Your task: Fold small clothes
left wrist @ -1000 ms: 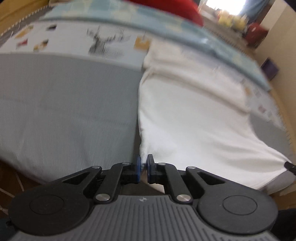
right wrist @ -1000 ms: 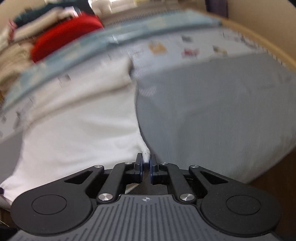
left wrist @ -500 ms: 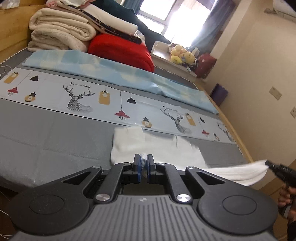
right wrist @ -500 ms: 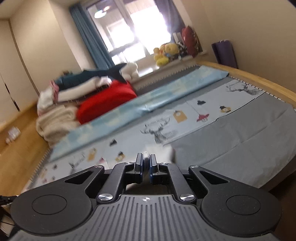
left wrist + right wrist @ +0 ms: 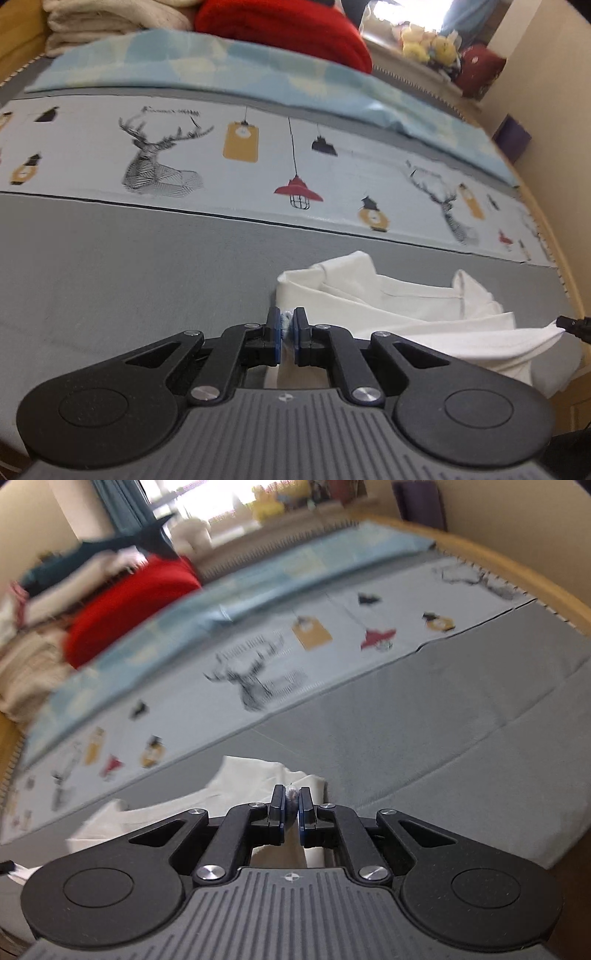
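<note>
A small white garment (image 5: pixel 406 314) lies bunched in loose folds on the grey bed sheet (image 5: pixel 147 266), near the bed's front edge. My left gripper (image 5: pixel 286 322) is shut on the garment's near left corner, and a bit of cloth shows between the blue pads. The right gripper (image 5: pixel 570 325) peeks in at the right edge, pinching another corner and holding that edge taut. In the right wrist view the right gripper (image 5: pixel 291 798) is shut on a tuft of the white garment (image 5: pixel 243 782), which trails away to the left.
Beyond the grey sheet runs a pale band printed with deer and lanterns (image 5: pixel 166 158), then a light blue blanket (image 5: pixel 221 62). A red pillow (image 5: pixel 288 26) and stacked cream blankets (image 5: pixel 110 18) sit at the head. A wooden bed rail (image 5: pixel 517 576) and a wall lie to the right.
Both grippers swung up with the garment, lifting it off the bed, then came back down. The cloth lay spread flat before and now lies gathered in folds on the grey sheet.
</note>
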Available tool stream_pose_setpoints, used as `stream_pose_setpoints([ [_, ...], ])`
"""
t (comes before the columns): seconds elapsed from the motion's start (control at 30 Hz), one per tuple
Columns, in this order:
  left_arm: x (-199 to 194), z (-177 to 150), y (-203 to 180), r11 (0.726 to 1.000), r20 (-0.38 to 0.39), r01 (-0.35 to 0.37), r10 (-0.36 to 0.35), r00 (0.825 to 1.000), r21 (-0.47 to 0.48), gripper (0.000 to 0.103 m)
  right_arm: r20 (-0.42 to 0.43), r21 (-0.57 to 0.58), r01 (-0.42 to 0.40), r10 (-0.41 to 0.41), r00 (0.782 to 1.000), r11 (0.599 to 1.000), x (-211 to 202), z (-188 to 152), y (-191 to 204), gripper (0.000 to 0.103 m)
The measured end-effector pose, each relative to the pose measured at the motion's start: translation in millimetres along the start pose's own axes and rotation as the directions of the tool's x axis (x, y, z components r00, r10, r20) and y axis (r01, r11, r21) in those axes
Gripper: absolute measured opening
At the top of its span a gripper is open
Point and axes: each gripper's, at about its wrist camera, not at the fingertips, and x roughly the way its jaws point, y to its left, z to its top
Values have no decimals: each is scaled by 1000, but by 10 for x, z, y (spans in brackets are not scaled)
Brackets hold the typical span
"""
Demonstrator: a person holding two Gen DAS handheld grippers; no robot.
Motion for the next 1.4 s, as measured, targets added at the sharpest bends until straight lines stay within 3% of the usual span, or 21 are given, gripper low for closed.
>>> stream_pose_setpoints([
  [0.07, 146, -37, 85, 1000, 15, 17, -17, 1000, -26, 10, -57, 8, 30, -29, 998, 1000, 325, 61, -11, 7],
  [0.17, 275, -91, 238, 994, -61, -9, 3, 998, -107, 12, -51, 83, 40, -36, 998, 996, 486, 55, -122, 8],
  [0.23, 227, -63, 289, 993, -31, 8, -12, 999, -117, 18, -71, 98, 50, -43, 997, 994, 507, 48, -168, 10],
  [0.33, 255, -31, 369, 990, -43, -23, 17, 999, -140, 21, -61, 60, 37, -33, 998, 998, 492, 71, -191, 26],
  [0.4, 319, -61, 391, 986, -79, -27, 14, 997, -167, 22, -63, 51, 50, -47, 997, 997, 488, 66, -225, 27],
  [0.57, 455, -154, 229, 993, -116, -57, 45, 992, -100, 25, -110, -23, 53, -55, 992, 998, 583, -30, -212, 27],
  [0.7, 594, -146, 202, 991, -131, -53, 37, 991, -124, 26, -134, -129, 47, -65, 989, 991, 672, -129, -93, 28],
  [0.87, 733, -32, 83, 990, -115, -34, 18, 993, -138, 29, -167, -144, 42, -66, 984, 989, 877, -163, -14, 37],
  [1.13, 970, 104, -17, 987, -134, -63, 43, 990, -151, 33, -158, -164, 44, -70, 985, 986, 1122, -95, 141, 37],
  [1.23, 1014, 128, -49, 987, -141, -72, 52, 989, -143, 33, -146, -173, 63, -88, 985, 983, 1185, -66, 196, 37],
  [1.3, 1019, 142, -79, 990, -133, -77, 61, 989, -119, 27, -132, -176, 61, -85, 988, 983, 1201, -48, 232, 31],
  [1.33, 1006, 152, -87, 990, -118, -92, 80, 990, -104, 11, -122, -180, 62, -85, 989, 982, 1203, -38, 254, 15],
  [1.37, 983, 166, -86, 990, -104, -102, 93, 990, -94, 10, -113, -185, 66, -88, 990, 981, 1203, -28, 269, 4],
  [1.4, 947, 175, -80, 990, -83, -104, 96, 992, -92, 9, -101, -186, 72, -92, 991, 980, 1194, -16, 279, 4],
])
